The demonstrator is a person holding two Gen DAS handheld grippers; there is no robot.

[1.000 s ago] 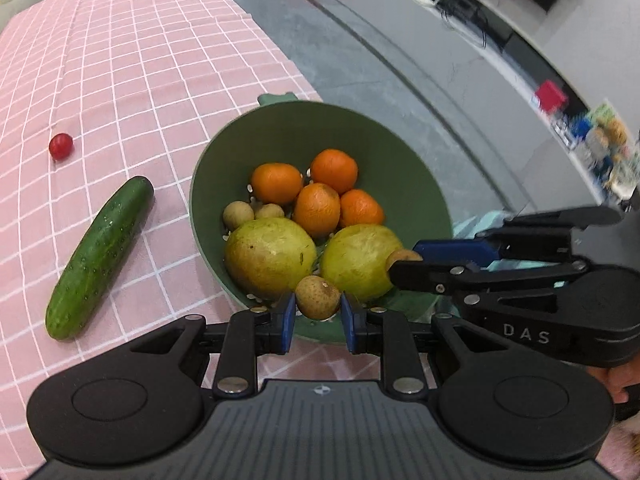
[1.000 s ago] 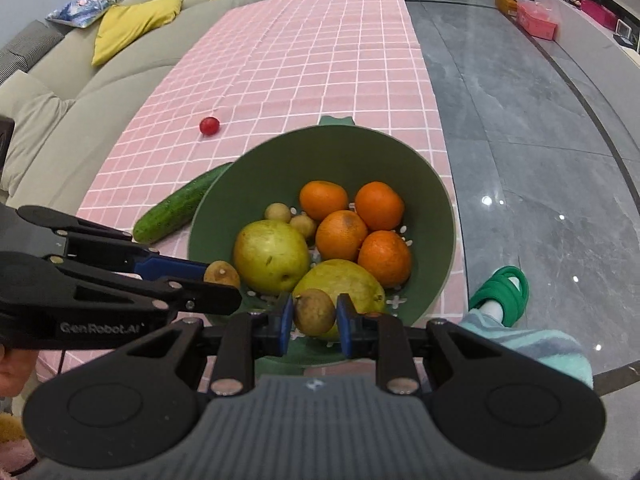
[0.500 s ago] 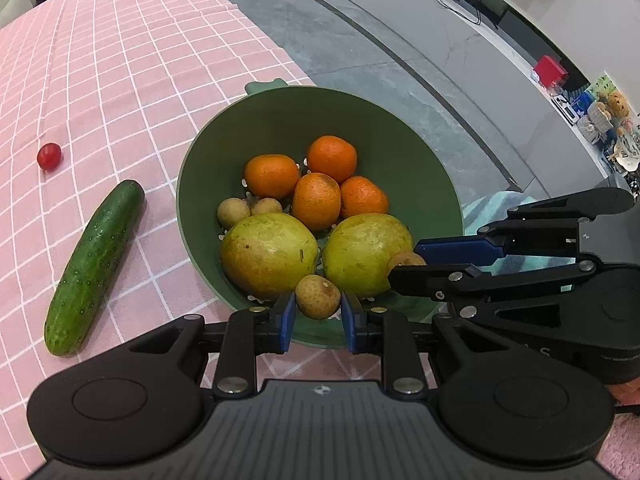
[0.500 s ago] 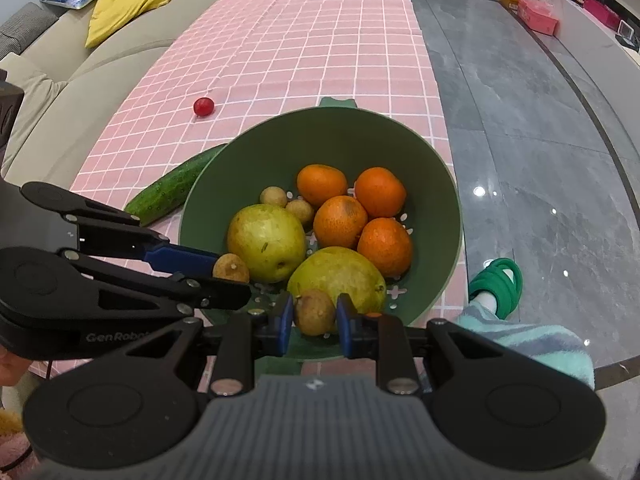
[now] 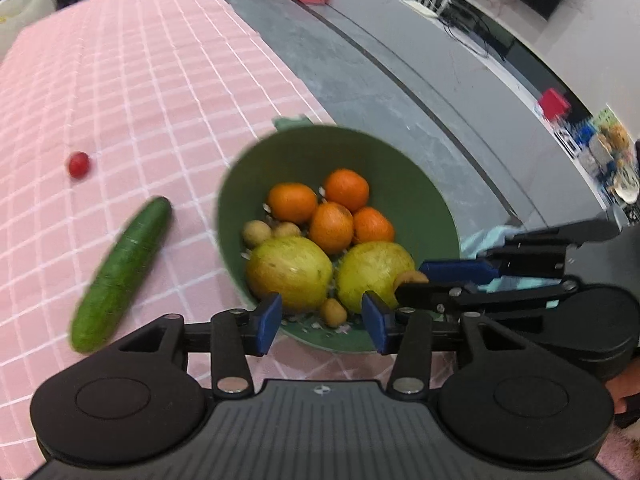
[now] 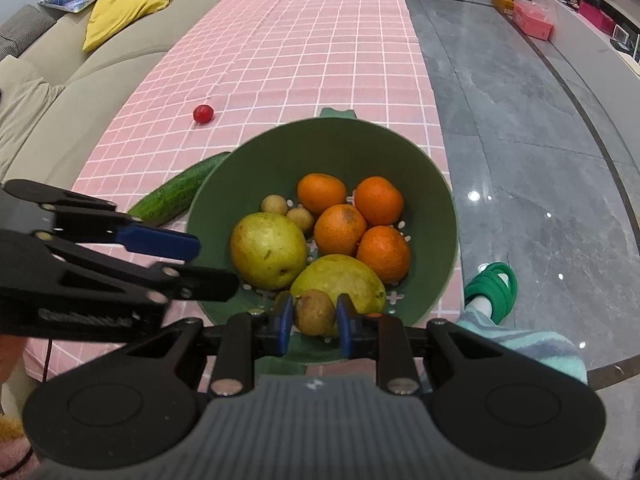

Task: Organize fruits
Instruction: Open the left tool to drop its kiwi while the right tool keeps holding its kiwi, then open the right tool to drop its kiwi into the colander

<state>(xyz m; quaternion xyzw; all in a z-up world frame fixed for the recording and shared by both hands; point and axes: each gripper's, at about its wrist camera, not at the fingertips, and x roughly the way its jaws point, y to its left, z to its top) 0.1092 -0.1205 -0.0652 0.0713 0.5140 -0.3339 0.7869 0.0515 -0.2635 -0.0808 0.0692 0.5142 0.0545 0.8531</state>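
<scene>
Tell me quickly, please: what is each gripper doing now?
Left gripper: jaws opening; a small brown fruit lies in the green bowl, not pressed.
Right gripper: shut on a brown longan.

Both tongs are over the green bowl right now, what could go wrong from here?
1. The left tongs are opening; the small brown fruit just dropped at the bowl's near edge may bounce or roll out.
2. The right tongs grip another small brown fruit above the pear; released there, it could glance off toward the rim.
3. The two tongs sit close together and might knock each other.
</scene>
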